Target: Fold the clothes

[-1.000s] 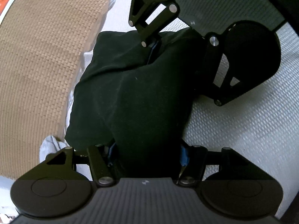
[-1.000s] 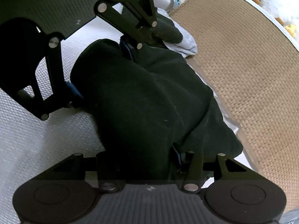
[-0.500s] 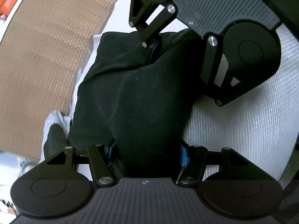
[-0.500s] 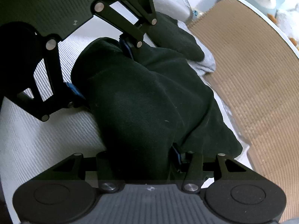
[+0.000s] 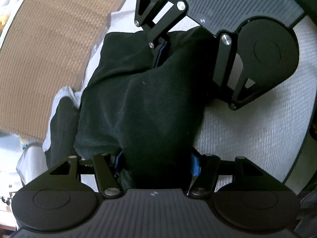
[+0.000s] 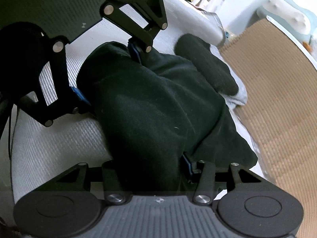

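Both grippers clamp the same dark green garment [image 5: 150,107] and carry it bunched between them above the white woven sheet [image 5: 247,130]. The left gripper [image 5: 156,162] has its blue-padded jaws closed on a thick wad of the cloth at one end, and the right gripper [image 6: 148,170] is closed the same way on the opposite end, so each shows at the far end of the garment in the other's camera. By my reading the garment is mid-carry, either toward laying down or into a fold; the next move needs both ends kept level so the slack hangs evenly. Beside the garment, toward the tan woven mat [image 6: 277,91], a dark rolled piece [image 6: 206,67] lies on pale grey cloth [image 6: 238,97], close enough to crowd the landing spot.
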Demonstrator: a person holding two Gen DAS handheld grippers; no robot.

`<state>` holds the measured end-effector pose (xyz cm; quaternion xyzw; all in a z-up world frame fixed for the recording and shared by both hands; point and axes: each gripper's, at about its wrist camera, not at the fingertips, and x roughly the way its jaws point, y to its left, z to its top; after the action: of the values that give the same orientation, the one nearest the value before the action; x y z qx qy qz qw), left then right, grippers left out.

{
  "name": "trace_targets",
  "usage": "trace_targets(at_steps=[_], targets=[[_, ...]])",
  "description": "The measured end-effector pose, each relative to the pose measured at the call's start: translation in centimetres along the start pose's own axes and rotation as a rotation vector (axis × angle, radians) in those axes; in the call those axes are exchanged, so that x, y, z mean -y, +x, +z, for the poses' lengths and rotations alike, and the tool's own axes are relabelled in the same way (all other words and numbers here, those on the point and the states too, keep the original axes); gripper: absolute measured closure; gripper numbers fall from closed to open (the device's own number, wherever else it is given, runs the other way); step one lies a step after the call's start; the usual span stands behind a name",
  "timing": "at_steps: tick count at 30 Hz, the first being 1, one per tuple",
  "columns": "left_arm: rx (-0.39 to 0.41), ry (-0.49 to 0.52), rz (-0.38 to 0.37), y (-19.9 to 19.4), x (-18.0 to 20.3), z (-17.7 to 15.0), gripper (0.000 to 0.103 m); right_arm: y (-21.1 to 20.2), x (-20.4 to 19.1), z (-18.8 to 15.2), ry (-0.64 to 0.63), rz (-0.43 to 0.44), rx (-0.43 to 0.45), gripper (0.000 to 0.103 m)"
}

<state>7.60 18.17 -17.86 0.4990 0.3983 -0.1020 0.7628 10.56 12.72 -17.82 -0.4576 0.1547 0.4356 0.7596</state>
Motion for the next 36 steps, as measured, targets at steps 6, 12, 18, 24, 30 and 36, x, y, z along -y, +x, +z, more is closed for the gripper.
trace_targets(at_steps=[6,12,18,24,30,36], targets=[[-0.033,-0.002,0.006,-0.5,0.1,-2.7,0.038,1.1,-1.1,2.2,-0.015,0.010,0.023,0.052],[-0.051,-0.002,0.016,-0.8,0.1,-4.8,0.038,2.1,-1.9,4.0,-0.030,0.020,0.046,0.052],[-0.069,0.000,0.019,-1.1,-0.1,-6.7,0.037,3.1,-2.4,5.5,-0.045,0.036,0.070,0.052],[-0.096,0.005,0.030,-0.8,-0.3,-8.2,0.037,3.9,-3.2,6.9,-0.050,0.048,0.098,0.051],[-0.124,0.002,0.022,0.1,-0.9,-9.6,0.037,4.4,-3.7,8.1,-0.064,0.063,0.120,0.050],[-0.131,0.005,0.035,0.9,-1.2,-9.5,0.034,3.8,-4.3,7.2,-0.114,0.040,0.131,0.045]])
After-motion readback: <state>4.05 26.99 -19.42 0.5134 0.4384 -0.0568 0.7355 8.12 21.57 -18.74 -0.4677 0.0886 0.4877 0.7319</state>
